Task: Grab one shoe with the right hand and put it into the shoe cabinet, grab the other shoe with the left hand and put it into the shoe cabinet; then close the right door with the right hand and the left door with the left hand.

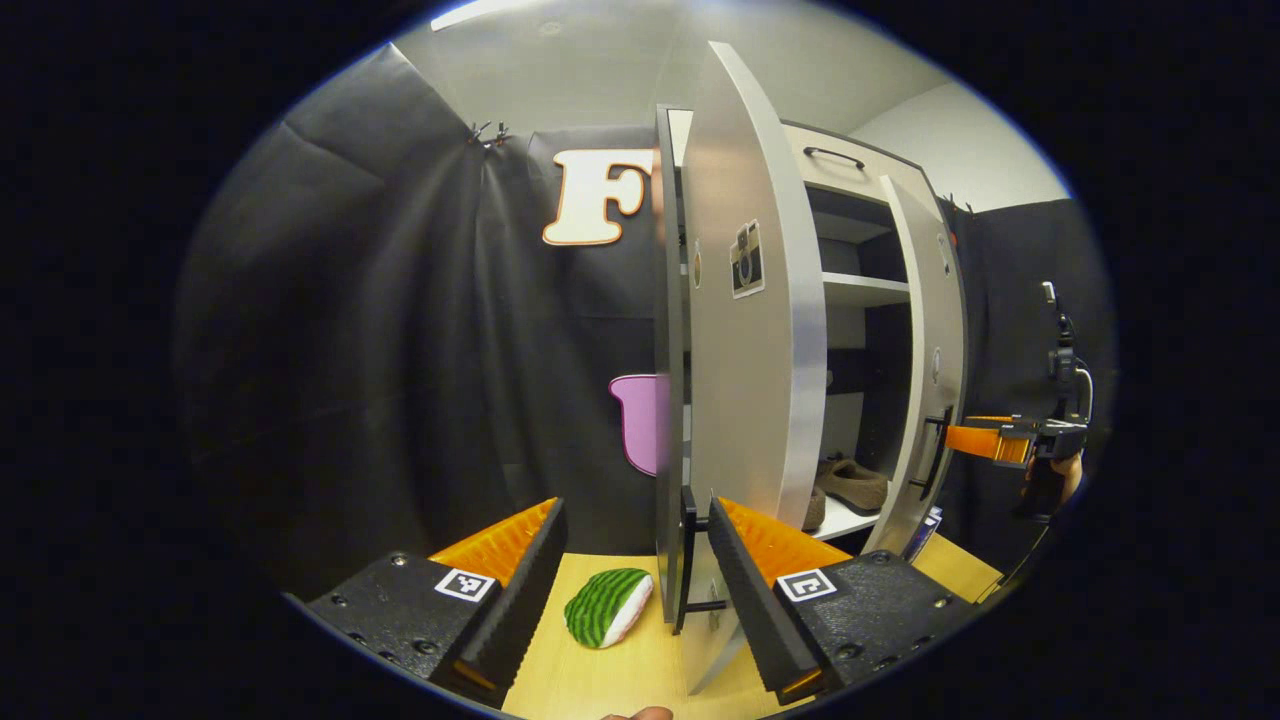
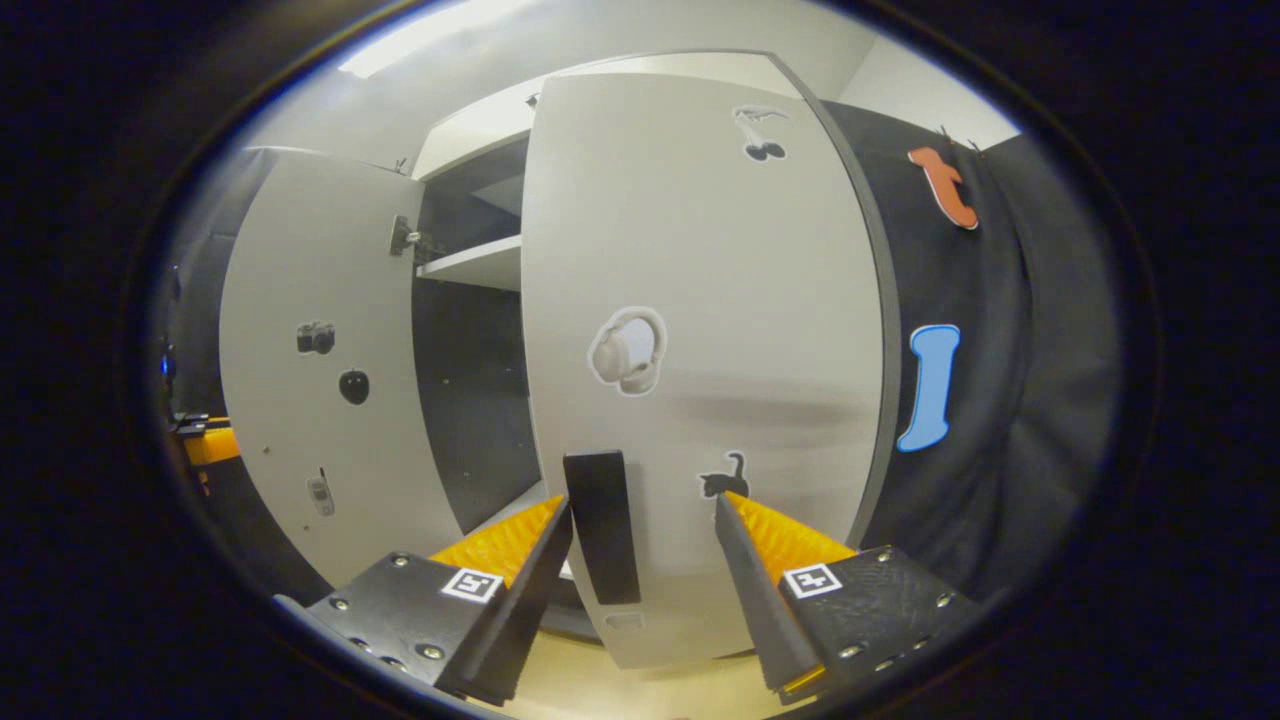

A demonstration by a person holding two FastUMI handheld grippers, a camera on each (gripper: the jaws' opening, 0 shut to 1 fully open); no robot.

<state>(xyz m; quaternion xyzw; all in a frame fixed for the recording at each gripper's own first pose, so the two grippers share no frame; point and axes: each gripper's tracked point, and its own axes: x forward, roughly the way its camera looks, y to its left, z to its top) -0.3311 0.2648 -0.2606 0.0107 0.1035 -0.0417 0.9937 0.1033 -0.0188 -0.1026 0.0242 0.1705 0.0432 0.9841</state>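
Observation:
The white shoe cabinet (image 1: 860, 290) stands with both doors ajar. A pair of brown shoes (image 1: 852, 484) rests on its lower shelf. The left door (image 1: 745, 380) shows nearly edge-on, and its black handle (image 1: 688, 560) lies between my left gripper's (image 1: 635, 590) open fingers, close to the right one. In the right gripper view the right door (image 2: 700, 300) is close ahead. Its black handle (image 2: 602, 525) stands between my right gripper's (image 2: 640, 560) open fingers, nearer the left finger. The right gripper (image 1: 990, 440) also shows at the right door's (image 1: 930, 370) handle.
A green striped watermelon-slice toy (image 1: 607, 606) lies on the wooden table (image 1: 620, 680) just left of the left door. Black cloth walls surround the cabinet. The left door (image 2: 320, 380) and an inner shelf (image 2: 480, 265) show in the right gripper view.

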